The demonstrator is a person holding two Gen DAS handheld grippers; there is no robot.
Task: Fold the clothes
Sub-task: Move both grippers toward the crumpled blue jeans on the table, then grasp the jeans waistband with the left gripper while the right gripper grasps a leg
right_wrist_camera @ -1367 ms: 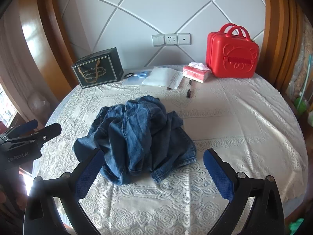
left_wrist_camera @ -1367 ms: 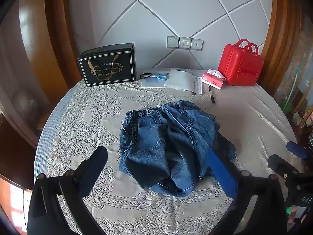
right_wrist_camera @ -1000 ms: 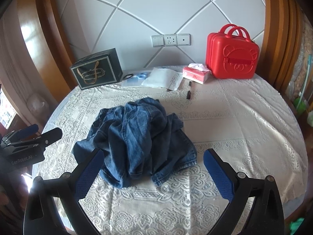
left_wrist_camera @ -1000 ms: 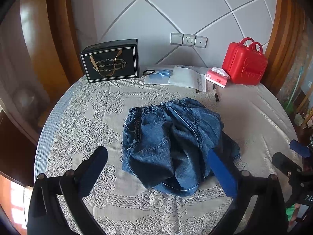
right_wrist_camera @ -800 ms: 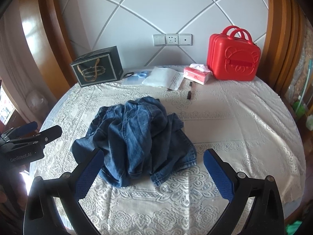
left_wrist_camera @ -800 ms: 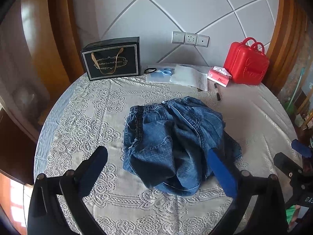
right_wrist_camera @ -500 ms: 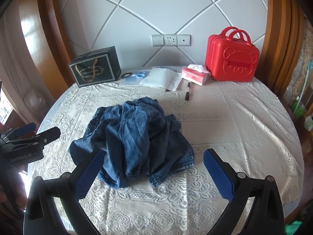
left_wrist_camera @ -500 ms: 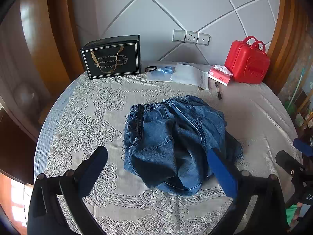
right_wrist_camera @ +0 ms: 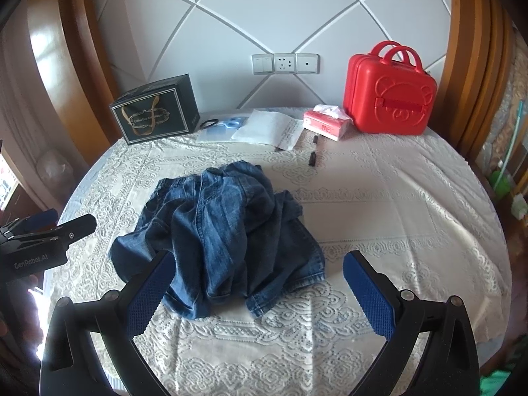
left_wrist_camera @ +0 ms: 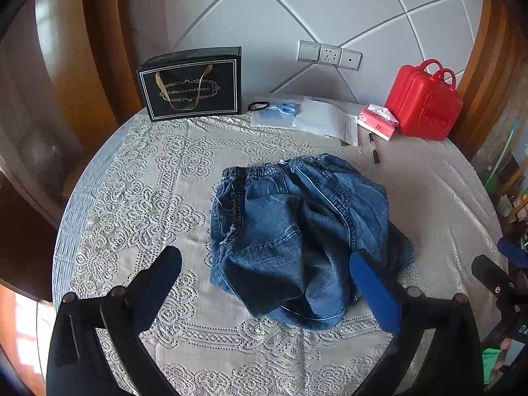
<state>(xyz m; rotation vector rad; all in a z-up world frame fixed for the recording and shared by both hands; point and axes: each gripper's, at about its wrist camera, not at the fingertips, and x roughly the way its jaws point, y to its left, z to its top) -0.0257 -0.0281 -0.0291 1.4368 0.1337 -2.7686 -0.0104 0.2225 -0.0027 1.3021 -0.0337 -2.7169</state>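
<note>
Left gripper is hanging over the near edge of the round table, jaws spread wide, gripping nothing. Its blue pads are sitting above the lace cloth, one each side of the near part of the denim; from this view I can't tell if either pad is touching fabric.

Denim shorts are lying crumpled in a heap around the middle of the table, elastic waistband facing the far side, hems bunching toward the near edge. Not folded, not flat.

Far side of the table, going left to right: black gift bag standing upright against the wall, blue scissors lying on white papers, pink tissue pack just beside the red case, black marker lying between the papers and the shorts. Wall sockets are sitting above the papers.

Right gripper is also hovering at the near edge, jaws wide apart, empty. Left pad is overlapping the near-left corner of the shorts in its view, right pad is over bare lace to the right of the hem. Contact unclear. The left gripper is showing at the left edge of that view, well apart from the heap.
</note>
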